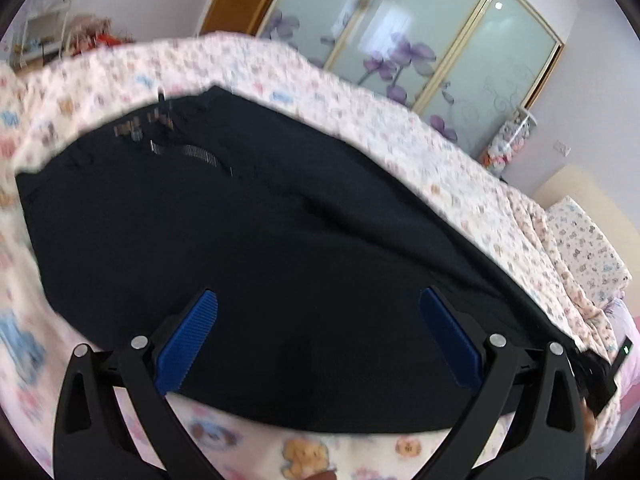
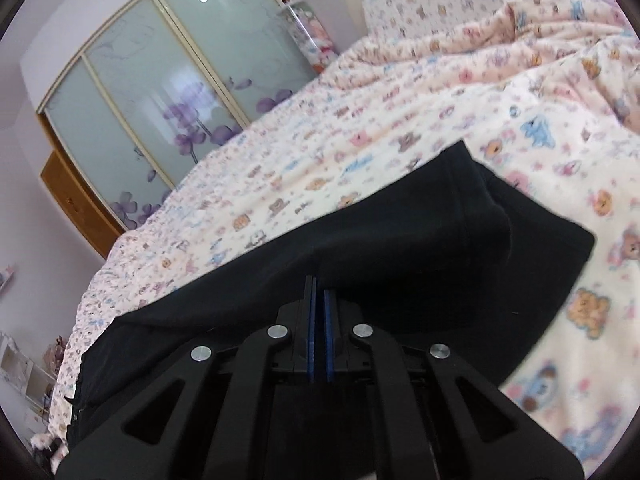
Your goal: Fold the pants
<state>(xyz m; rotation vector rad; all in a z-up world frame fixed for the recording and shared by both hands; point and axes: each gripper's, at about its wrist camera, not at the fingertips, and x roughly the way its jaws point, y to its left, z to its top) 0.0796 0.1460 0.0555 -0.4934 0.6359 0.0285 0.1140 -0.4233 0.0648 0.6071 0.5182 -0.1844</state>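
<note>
Black pants lie spread across a bed with a pale cartoon-print cover. A waistband label shows at the far left of them. My left gripper hovers over the near part of the pants, its blue pads wide apart with nothing between them. In the right wrist view, one leg of the pants runs from lower left to a hem at the right. My right gripper is shut, its tips sunk in a raised ridge of the black cloth, which bunches toward them.
A wardrobe with frosted, flower-painted sliding doors stands past the bed's far side. A matching pillow and rumpled bedding lie at the head end. Bare bed cover stretches beyond the pants.
</note>
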